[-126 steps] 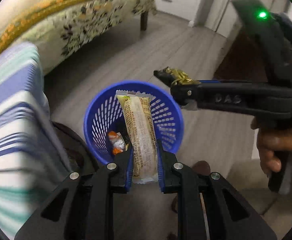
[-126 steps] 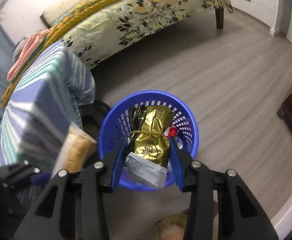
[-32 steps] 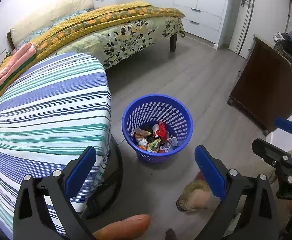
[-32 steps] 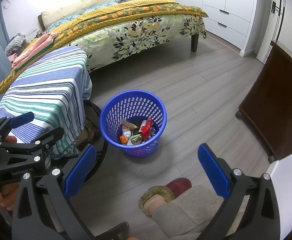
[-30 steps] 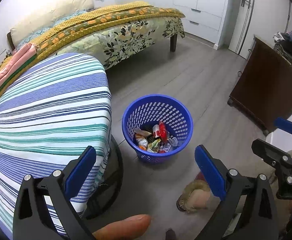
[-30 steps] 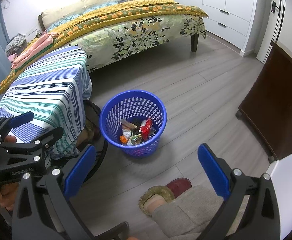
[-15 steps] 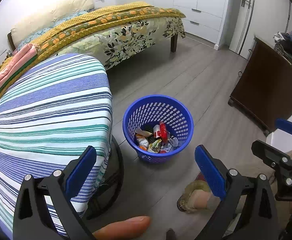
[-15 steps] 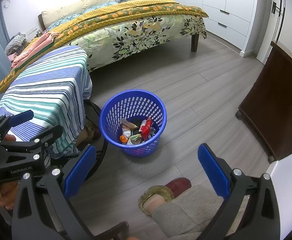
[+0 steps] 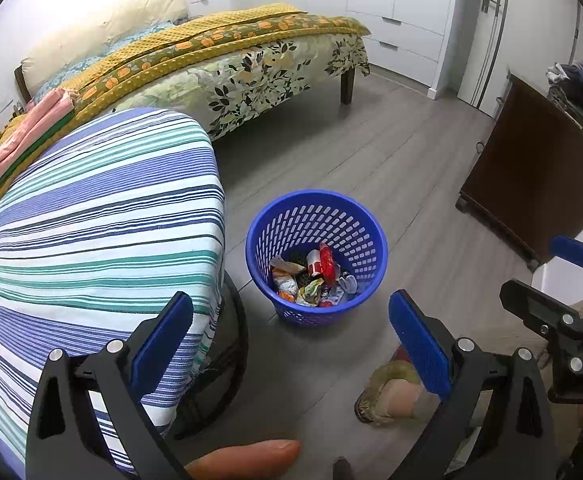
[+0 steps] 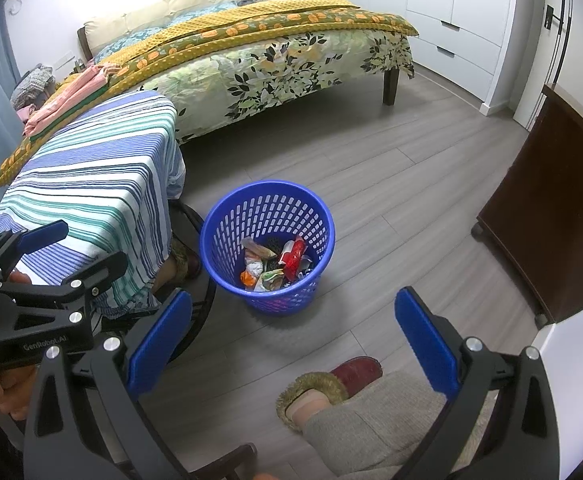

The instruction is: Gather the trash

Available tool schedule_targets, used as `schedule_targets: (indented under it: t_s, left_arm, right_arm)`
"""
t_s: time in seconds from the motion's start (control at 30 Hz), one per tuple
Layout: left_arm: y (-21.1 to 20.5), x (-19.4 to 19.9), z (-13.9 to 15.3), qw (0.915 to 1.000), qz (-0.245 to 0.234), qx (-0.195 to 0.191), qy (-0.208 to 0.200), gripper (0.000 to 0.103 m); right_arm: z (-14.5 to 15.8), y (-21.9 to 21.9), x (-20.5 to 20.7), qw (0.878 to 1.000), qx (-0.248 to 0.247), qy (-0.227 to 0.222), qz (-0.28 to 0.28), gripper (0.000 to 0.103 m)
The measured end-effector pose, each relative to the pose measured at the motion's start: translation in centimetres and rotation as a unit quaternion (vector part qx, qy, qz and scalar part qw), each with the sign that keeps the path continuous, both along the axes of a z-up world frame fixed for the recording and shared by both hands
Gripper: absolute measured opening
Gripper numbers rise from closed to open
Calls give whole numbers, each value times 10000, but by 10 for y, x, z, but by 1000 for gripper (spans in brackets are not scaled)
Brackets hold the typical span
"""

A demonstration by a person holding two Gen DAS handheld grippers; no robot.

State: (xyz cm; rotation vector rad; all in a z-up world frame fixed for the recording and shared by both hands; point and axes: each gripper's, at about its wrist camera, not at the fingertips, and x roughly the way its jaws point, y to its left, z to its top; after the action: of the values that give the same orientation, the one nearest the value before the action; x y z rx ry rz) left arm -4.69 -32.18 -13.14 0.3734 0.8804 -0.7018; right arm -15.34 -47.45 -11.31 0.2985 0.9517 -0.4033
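both tongs are hanging wide open and holding nothing: the left tongs (image 9: 289,332) and the right tongs (image 10: 293,330) are each spreading their blue pads apart well above the floor, with the blue basket (image 9: 365,216) sitting on the floor between the pads in both views. the trash (image 9: 311,276) is lying in a heap of crumpled wrappers at the bottom of that basket, with a red packet (image 10: 293,256) sticking up among them. the striped surface (image 9: 91,220) is standing just beside the basket on its left, and no wrapper is showing on the cloth or on the grey floor (image 9: 391,148) around it, so the drop-off step is looking finished and the task is looking close to done, if not done. the next move is calling for a look round for any piece not in view, perhaps on the far side of the surface or near the bed (image 10: 251,48); if one is turning up, one pair of open tongs needs to come down over it and pinch its thin edge. the person's slippered foot (image 10: 331,384) is resting near the basket.
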Motion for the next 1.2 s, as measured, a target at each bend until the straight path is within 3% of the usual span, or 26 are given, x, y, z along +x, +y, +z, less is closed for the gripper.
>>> schedule_targets:
  t_s: [1.2]
  left_arm:
    - [-3,-1,-5,10000,-95,26,-9,96]
  right_arm:
    - [-9,-7,-2,10000,7,71,-30,98]
